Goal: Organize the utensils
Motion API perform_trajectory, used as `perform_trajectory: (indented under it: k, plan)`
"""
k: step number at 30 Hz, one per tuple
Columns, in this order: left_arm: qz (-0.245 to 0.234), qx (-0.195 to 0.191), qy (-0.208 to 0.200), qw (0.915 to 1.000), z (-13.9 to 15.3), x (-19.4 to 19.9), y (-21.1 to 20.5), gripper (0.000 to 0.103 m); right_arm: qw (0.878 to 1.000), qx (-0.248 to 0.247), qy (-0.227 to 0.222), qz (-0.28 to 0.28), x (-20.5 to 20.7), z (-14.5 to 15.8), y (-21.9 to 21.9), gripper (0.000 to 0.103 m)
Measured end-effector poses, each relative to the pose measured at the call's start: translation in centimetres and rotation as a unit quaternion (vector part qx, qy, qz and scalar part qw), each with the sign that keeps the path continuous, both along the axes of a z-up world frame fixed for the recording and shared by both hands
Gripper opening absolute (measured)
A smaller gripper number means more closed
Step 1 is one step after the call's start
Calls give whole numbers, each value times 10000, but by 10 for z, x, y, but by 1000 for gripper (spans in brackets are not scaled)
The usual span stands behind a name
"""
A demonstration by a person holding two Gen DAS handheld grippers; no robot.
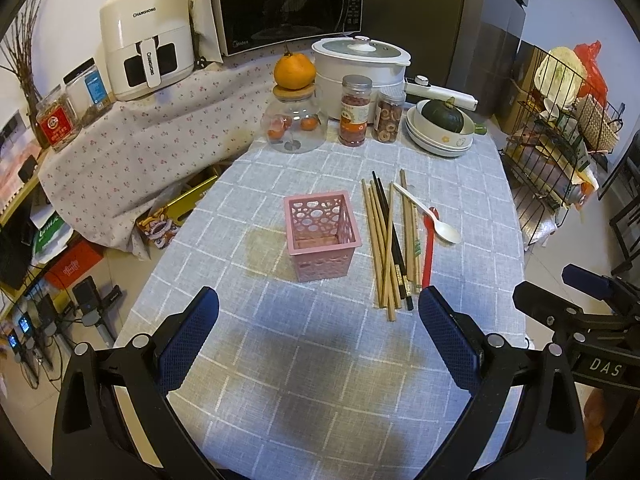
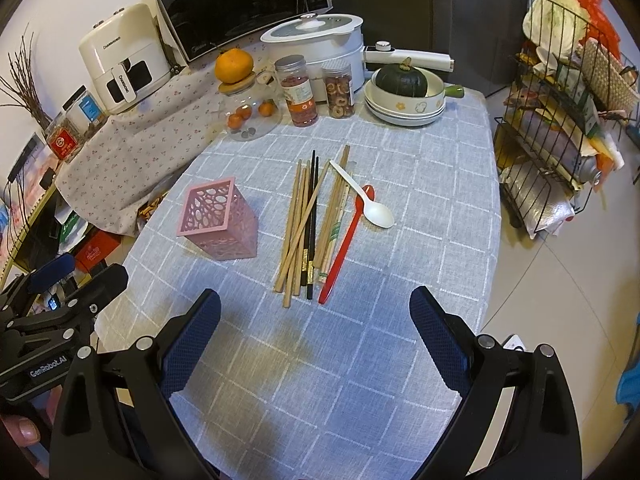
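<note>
An empty pink perforated holder [image 1: 322, 236] [image 2: 219, 220] stands upright mid-table on the grey checked cloth. To its right lies a loose pile of wooden and black chopsticks [image 1: 390, 244] [image 2: 310, 226], with a red spoon [image 1: 428, 246] [image 2: 344, 246] and a white spoon [image 1: 430, 216] [image 2: 366, 200] beside them. My left gripper [image 1: 318, 302] hovers open near the table's front, short of the holder. Wide open too, my right gripper [image 2: 314, 304] hangs just short of the chopstick ends. Neither holds anything.
Along the back stand a glass jar [image 1: 296, 128] with an orange on its lid, two snack jars [image 1: 355, 112], stacked bowls with a green squash [image 1: 442, 120], a white cooker [image 1: 360, 64] and a microwave [image 1: 288, 4]. A wire rack [image 1: 560, 128] stands off the table's right edge.
</note>
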State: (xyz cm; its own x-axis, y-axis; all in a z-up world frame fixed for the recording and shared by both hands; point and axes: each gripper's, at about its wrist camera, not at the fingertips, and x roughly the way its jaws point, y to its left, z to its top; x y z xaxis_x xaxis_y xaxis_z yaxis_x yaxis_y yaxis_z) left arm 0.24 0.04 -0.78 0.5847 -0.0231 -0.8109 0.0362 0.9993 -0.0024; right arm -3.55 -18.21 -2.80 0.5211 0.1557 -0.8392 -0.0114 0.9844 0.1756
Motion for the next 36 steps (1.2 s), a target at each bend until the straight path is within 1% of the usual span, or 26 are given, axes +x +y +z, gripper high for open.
perform_trajectory:
  k: [9, 16, 19, 22, 24, 25, 27, 28, 31, 32, 35, 36]
  plan:
    - [-50, -18, 3, 10000, -1, 0, -2, 96, 10000, 11, 17, -93, 2, -2, -4, 93]
    - [23, -142, -10, 9999, 1, 2, 5, 96, 9999, 71, 38, -139, 6, -3, -7, 93]
    - [14, -202, 17, 9998, 2, 5, 6, 96, 9995, 214, 108, -186, 11, -6, -14, 93]
    - [-31, -263, -5, 9996, 4, 6, 6, 95, 9967, 603, 292, -456, 22, -12, -35, 93]
    - [-60, -345, 9, 9994, 5, 10, 6, 94, 9906, 1015, 456, -794, 30, -20, -56, 93]
    - [-67, -375, 16, 9993, 6, 12, 6, 92, 9849, 1204, 586, -1097, 35, -27, -70, 93]
    - [-105, -415, 31, 9991, 7, 18, 3, 91, 9764, 1380, 781, -1466, 39, -40, -85, 93]
    - [-143, -397, 63, 9991, 6, 23, 0, 91, 9719, 1495, 874, -1593, 42, -47, -90, 93]
    - [-218, -326, 158, 9991, 5, 37, -9, 90, 9529, 2035, 1228, -1885, 50, -74, -102, 92]
    - [-246, -353, 225, 9988, 3, 42, -11, 90, 9497, 2114, 1289, -1920, 51, -80, -102, 92]
    - [-344, -466, 446, 9973, 1, 59, -20, 89, 9383, 2368, 1469, -2046, 62, -99, -100, 84]
    - [-384, -489, 521, 9967, 2, 67, -25, 89, 9333, 2488, 1487, -2118, 68, -106, -101, 78]
